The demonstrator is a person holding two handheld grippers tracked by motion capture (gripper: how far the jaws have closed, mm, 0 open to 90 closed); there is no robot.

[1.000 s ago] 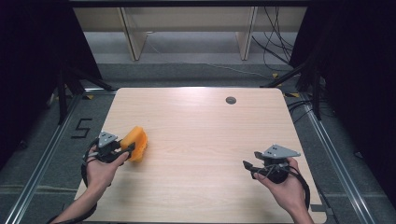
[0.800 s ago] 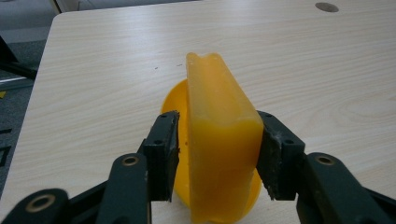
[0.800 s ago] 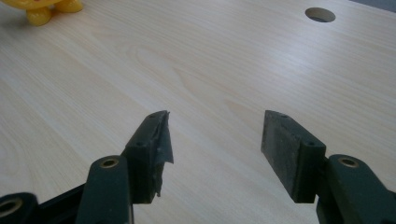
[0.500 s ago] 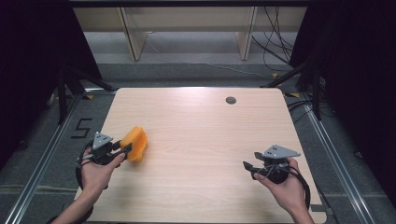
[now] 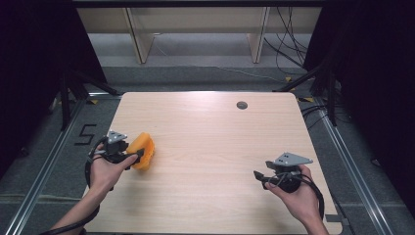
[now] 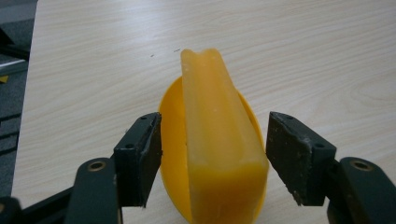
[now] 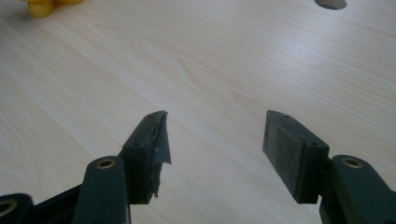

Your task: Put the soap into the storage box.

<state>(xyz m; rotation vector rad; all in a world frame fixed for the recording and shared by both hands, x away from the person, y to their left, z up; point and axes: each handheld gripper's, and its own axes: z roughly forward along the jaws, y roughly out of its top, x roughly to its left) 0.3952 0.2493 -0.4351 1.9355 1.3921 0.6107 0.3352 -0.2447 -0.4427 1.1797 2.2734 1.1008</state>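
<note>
Overhead, the high view has the left gripper at the near left part of the wooden table, its tip right at a yellow-orange plastic piece that lies on the tabletop. The right gripper sits well apart at the near right, over bare wood, pointing left. A small dark hole marks the far side of the table.

Next, the left gripper view shows the plastic piece between the two black jaws, which have just been opening; there is a visible gap on each side, so the pads do not press on it.

Lastly, the right gripper view shows its jaws spread wide with nothing between them, bare table beyond, and the yellow piece at the far top left.
</note>
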